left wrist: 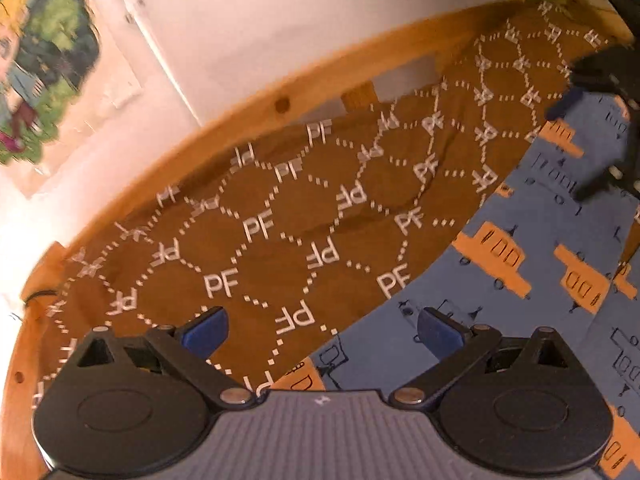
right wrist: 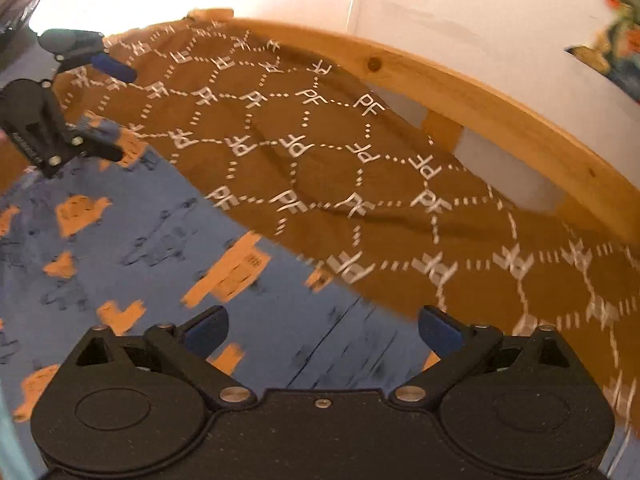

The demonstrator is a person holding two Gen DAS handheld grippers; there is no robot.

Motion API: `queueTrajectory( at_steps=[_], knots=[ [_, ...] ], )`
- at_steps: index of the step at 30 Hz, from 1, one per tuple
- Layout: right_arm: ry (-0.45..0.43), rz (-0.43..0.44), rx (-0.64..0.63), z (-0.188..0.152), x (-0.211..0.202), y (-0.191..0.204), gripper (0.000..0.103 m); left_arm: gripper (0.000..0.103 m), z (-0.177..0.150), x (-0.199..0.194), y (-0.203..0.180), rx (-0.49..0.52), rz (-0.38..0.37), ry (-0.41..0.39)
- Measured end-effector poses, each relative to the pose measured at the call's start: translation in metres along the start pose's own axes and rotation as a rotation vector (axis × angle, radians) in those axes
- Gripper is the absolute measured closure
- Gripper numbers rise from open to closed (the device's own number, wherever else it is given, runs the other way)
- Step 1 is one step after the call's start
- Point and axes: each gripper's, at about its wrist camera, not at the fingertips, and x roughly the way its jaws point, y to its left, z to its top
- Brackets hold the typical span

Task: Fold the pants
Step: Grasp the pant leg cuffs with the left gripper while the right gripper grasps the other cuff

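Note:
Brown pants [left wrist: 280,216] with a white PF and dotted hexagon pattern lie spread flat along the far side of the bed, also in the right wrist view [right wrist: 340,168]. My left gripper [left wrist: 322,330] is open and empty, hovering over the near edge of the pants. My right gripper [right wrist: 322,330] is open and empty over the blue sheet just beside the pants' edge. The right gripper also shows at the far right of the left wrist view [left wrist: 588,148], the left gripper at the far left of the right wrist view [right wrist: 116,112], both open.
The blue bedsheet [left wrist: 520,300] with orange vehicle prints covers the bed, also in the right wrist view [right wrist: 140,220]. A curved-looking wooden bed rail [left wrist: 256,100] runs behind the pants, with a white wall [right wrist: 460,12] beyond. A colourful picture [left wrist: 36,80] hangs at left.

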Motion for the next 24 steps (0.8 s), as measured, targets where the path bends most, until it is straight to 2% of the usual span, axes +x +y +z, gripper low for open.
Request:
queueTrajectory(
  at_steps=[1, 4, 7, 9, 10, 11, 12, 13, 14, 16, 17, 18, 19, 22, 24],
  knots=[
    [0.015, 0.001, -0.007, 0.007, 0.009, -0.006, 0.011, 0.000, -0.002, 0.005, 0.002, 0.003, -0.009, 0.011],
    [0.062, 0.040, -0.004, 0.020, 0.027, -0.024, 0.023, 0.010, -0.006, 0.021, 0.009, -0.010, -0.042, 0.027],
    [0.106, 0.116, -0.020, 0.026, 0.037, -0.036, 0.025, 0.016, -0.009, 0.032, 0.016, -0.030, -0.129, 0.063],
    [0.139, 0.144, -0.041, 0.028, 0.041, -0.040, 0.026, 0.026, -0.010, 0.039, 0.018, -0.026, -0.152, 0.086],
    [0.159, 0.160, -0.052, 0.028, 0.044, -0.040, 0.030, 0.031, -0.011, 0.041, 0.019, -0.028, -0.164, 0.099],
    [0.176, 0.166, -0.061, 0.027, 0.047, -0.040, 0.032, 0.044, -0.012, 0.043, 0.021, -0.034, -0.179, 0.111],
    [0.192, 0.164, -0.065, 0.025, 0.049, -0.040, 0.041, 0.059, -0.013, 0.046, 0.023, -0.041, -0.192, 0.127],
    [0.209, 0.162, -0.069, 0.023, 0.052, -0.040, 0.048, 0.066, -0.014, 0.048, 0.024, -0.050, -0.205, 0.147],
    [0.216, 0.159, -0.073, 0.020, 0.055, -0.040, 0.050, 0.075, -0.015, 0.050, 0.025, -0.055, -0.216, 0.160],
    [0.209, 0.154, -0.089, 0.016, 0.055, -0.036, 0.058, 0.084, -0.018, 0.053, 0.023, -0.045, -0.222, 0.183],
    [0.203, 0.150, -0.096, 0.015, 0.055, -0.034, 0.062, 0.094, -0.019, 0.054, 0.021, -0.029, -0.204, 0.188],
    [0.197, 0.142, -0.094, 0.014, 0.055, -0.034, 0.074, 0.102, -0.020, 0.054, 0.019, -0.019, -0.169, 0.192],
    [0.194, 0.130, -0.089, 0.013, 0.056, -0.033, 0.087, 0.102, -0.022, 0.054, 0.018, -0.026, -0.146, 0.194],
    [0.177, 0.100, -0.078, 0.011, 0.052, -0.031, 0.100, 0.103, -0.023, 0.049, 0.019, -0.079, -0.127, 0.174],
    [0.166, 0.080, -0.101, 0.009, 0.048, -0.025, 0.101, 0.103, -0.022, 0.043, 0.017, -0.077, -0.104, 0.159]
  ],
)
